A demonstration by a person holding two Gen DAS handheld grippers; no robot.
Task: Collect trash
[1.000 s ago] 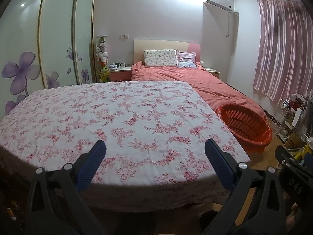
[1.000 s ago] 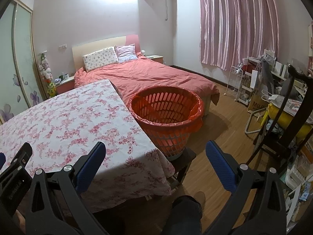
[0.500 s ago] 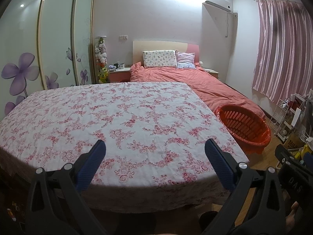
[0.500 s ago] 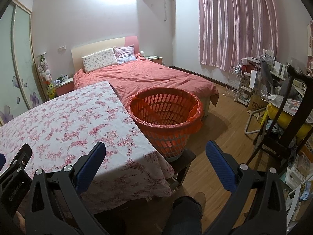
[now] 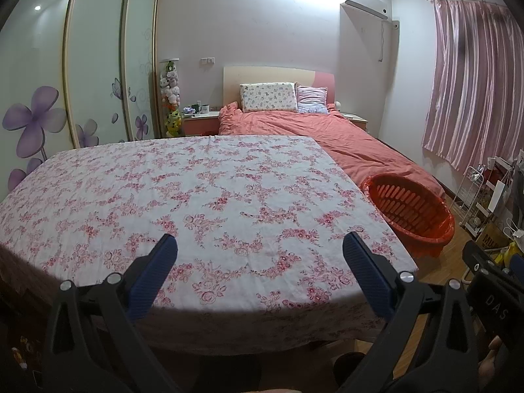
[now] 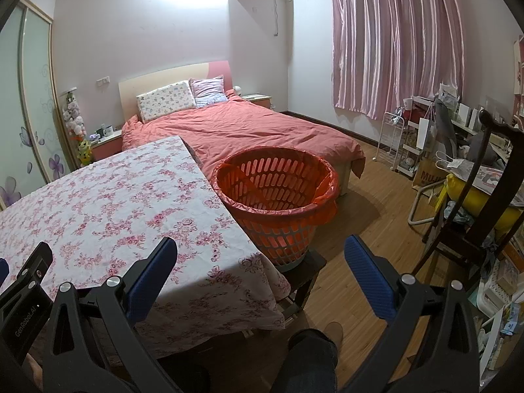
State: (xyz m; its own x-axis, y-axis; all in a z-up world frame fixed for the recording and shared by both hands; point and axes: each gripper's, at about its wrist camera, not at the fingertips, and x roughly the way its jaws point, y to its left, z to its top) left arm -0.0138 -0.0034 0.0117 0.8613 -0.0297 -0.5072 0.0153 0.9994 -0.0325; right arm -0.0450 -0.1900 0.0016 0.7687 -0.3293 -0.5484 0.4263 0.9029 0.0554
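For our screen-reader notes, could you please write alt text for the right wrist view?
The open right gripper hangs over the corner of a floral-clothed table, beside an orange basket on a low stool. A pink bed lies behind.

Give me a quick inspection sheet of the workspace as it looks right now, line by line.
Surface: table under a floral cloth; nothing seen lying on it.
Job's things: orange basket with an orange liner, on a low stand beside the table's right edge; no trash seen.
Clutter: bags and papers on the shelves and chair at right.
Grippers: left gripper open, holding nothing; right gripper open, holding nothing.
Cables: nothing seen.
Surroundings: bed, pink curtain, wardrobe.
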